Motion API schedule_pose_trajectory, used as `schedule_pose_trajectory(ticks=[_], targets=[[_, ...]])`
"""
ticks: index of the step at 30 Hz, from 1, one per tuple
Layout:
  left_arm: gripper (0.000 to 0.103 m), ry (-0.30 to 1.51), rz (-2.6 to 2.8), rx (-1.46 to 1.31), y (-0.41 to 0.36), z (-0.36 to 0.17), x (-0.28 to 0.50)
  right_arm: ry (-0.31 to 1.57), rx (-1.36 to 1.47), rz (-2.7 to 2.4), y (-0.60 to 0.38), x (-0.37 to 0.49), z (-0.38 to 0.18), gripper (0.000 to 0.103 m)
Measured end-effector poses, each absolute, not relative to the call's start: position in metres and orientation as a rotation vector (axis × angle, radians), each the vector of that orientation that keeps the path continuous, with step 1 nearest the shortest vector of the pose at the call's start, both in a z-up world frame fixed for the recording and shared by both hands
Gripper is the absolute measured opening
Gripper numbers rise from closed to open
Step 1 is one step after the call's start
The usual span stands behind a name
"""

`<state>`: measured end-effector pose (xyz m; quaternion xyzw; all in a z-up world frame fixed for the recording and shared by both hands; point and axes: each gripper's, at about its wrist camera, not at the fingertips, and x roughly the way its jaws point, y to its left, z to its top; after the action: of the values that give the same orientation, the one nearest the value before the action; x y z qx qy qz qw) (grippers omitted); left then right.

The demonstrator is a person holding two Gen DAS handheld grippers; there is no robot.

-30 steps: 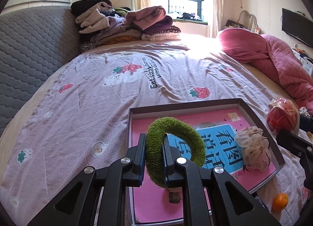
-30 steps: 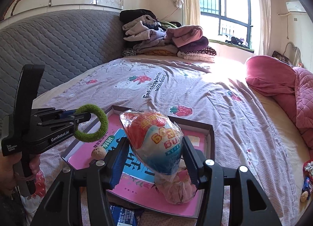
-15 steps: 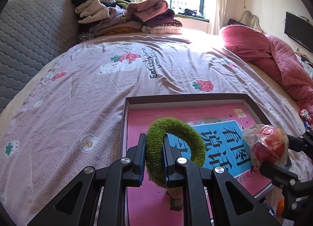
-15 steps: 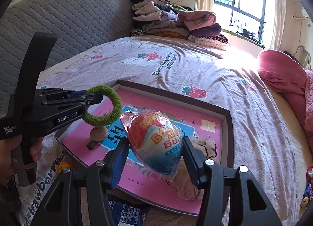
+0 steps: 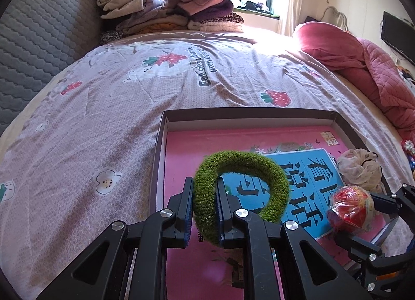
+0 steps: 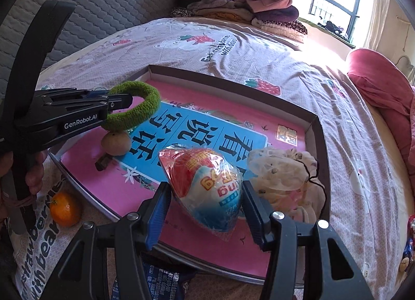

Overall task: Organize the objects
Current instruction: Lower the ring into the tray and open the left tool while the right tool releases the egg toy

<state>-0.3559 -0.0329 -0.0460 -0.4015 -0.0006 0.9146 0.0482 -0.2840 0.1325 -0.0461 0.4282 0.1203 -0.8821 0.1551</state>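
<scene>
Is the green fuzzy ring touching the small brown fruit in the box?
Cannot tell. In the right wrist view the green fuzzy ring overlaps the small brown fruit top; no gap shows. The left wrist view hides the fruit.

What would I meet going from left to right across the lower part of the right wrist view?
Orange fruit → small brown round thing → plastic-wrapped red and blue egg → crumpled pale mesh bag.

Fuzzy green ring [image 5: 241,186] held upright above the tray's [image 6: 317,128] left edge, wrapped red-white-blue snack bag [image 6: 207,188] held over its near edge.
</scene>
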Motion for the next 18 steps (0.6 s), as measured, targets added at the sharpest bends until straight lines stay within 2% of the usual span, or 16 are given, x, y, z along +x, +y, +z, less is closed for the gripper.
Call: schedule_pose_trajectory(ticks=[18], targets=[[0.017, 0.037, 2.749, -1.323, -0.030, -0.061, -0.360, 0.442, 1.197, -2.556, 0.122, -0.281, -0.046, 0.055]])
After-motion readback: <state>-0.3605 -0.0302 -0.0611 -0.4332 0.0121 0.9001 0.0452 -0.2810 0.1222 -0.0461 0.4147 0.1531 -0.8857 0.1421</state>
